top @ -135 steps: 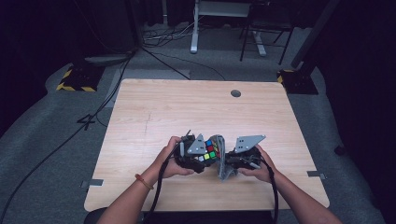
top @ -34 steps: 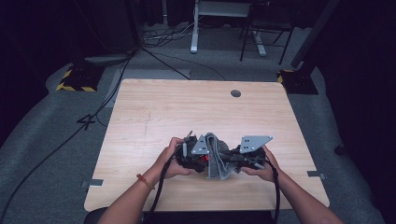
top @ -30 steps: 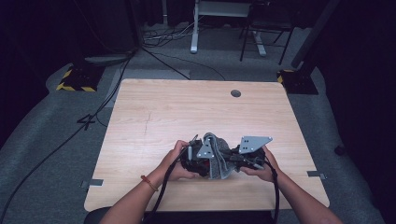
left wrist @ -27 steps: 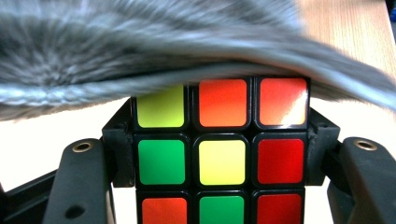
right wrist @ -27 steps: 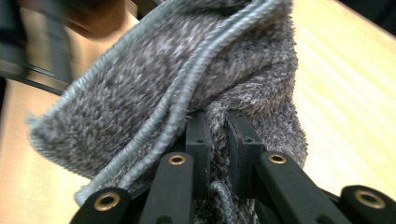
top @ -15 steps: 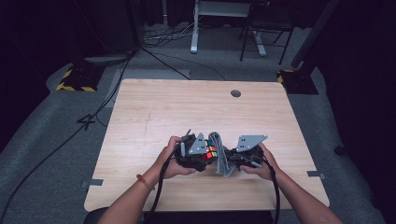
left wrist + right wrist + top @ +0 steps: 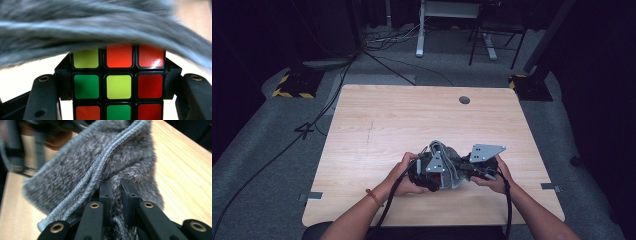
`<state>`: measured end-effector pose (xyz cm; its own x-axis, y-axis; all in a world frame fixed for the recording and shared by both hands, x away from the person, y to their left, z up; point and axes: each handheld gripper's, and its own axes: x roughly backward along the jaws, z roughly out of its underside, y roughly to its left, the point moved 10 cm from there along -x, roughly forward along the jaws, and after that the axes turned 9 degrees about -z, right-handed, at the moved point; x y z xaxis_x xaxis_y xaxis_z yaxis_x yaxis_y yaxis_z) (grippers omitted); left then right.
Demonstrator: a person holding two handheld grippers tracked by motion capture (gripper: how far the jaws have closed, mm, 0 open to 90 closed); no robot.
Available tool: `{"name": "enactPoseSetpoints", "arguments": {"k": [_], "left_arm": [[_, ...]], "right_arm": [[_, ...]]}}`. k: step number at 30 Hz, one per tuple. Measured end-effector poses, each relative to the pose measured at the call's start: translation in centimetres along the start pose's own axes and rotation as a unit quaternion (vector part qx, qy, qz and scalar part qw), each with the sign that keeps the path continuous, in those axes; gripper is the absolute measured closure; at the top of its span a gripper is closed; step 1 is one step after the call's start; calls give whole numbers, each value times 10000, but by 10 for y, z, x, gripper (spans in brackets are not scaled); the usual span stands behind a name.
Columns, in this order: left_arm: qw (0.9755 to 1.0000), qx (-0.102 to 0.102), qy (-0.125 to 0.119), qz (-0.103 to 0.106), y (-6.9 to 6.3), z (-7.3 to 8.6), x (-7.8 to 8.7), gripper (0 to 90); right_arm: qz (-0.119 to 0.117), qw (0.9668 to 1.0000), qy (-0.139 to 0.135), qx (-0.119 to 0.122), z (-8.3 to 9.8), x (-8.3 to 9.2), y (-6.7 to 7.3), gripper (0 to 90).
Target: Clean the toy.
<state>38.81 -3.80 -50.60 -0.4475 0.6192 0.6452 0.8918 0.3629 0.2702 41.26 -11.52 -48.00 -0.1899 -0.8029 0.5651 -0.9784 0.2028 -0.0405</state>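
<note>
Near the front edge of the wooden table (image 7: 377,125), the person's two hands meet over a small bundle of work. The left gripper (image 7: 117,82) has its jaws closed on a Rubik's cube (image 7: 118,87), one black pad pressing each side of it; the face turned to that gripper's camera shows a yellow-green, an orange and a red tile in the top row, green, yellow and red across the middle, and orange, green and red below. In the high view the cube (image 7: 438,176) peeks out as a spot of red just under the left gripper (image 7: 432,167), held above the tabletop between the hands.

A grey fuzzy cloth (image 7: 82,175) is pinched in the right gripper (image 7: 115,192), whose jaws stand nearly together with a fold of the fabric squeezed between the pads. A corded hem (image 7: 100,167) runs diagonally across the cloth. From above, the cloth (image 7: 451,165) drapes between the two grippers and over the cube; in the left gripper view it (image 7: 87,27) hangs as a blurred grey band across the cube's top edge. The right gripper (image 7: 472,167) sits just right of the cloth, its grey three-cornered plate (image 7: 486,151) uppermost. A round grommet hole (image 7: 464,100) lies well apart, toward the table's far side.
</note>
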Motion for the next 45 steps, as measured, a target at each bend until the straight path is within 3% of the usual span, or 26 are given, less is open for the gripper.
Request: {"name": "enactPoseSetpoints", "arguments": {"k": [5, 9, 12, 14, 17, 21, 27, 29, 34, 39, 42, 45], "left_arm": [[9997, 54, -232, -69, 6, -6, 13, 336], [9983, 206, -524, -124, 16, -12, 27, 337], [9978, 269, -576, -183, 21, -10, 30, 336], [9976, 354, -593, -49, 21, -8, 28, 335], [9981, 327, -521, 29, 21, -3, 26, 331], [9993, 150, -336, -105, 20, 2, 22, 328], [9997, 146, -180, -117, 20, 5, 19, 327], [9999, 33, -49, -155, 20, 9, 17, 327], [9998, -7, 136, -150, 18, 15, 10, 328], [9995, 200, -217, -76, 19, 6, 17, 331], [9989, 196, -409, -73, 20, -2, 23, 331], [9985, 184, -501, -78, 21, -5, 28, 330]], "right_arm": [[58, 9994, 231, -269, 14, -4, -12, 809], [-163, 9985, 414, -315, 23, -14, -8, 800], [-500, 9978, 206, -381, 18, -17, 0, 798], [-699, 9967, 11, -407, 13, -17, 6, 801], [-704, 9969, -25, -337, 12, -16, 9, 803], [-735, 9962, -277, -376, 6, -11, 8, 803], [-673, 9965, -370, -317, 3, -8, 10, 806], [-682, 9964, -406, -289, 1, -7, 11, 806], [-757, 9952, -550, -272, -3, -6, 13, 806], [-677, 9958, -523, -320, -3, -5, 11, 811], [-660, 9964, -312, -439, 5, -12, 9, 812], [-842, 9951, -116, -513, 13, -23, 14, 812]]}}
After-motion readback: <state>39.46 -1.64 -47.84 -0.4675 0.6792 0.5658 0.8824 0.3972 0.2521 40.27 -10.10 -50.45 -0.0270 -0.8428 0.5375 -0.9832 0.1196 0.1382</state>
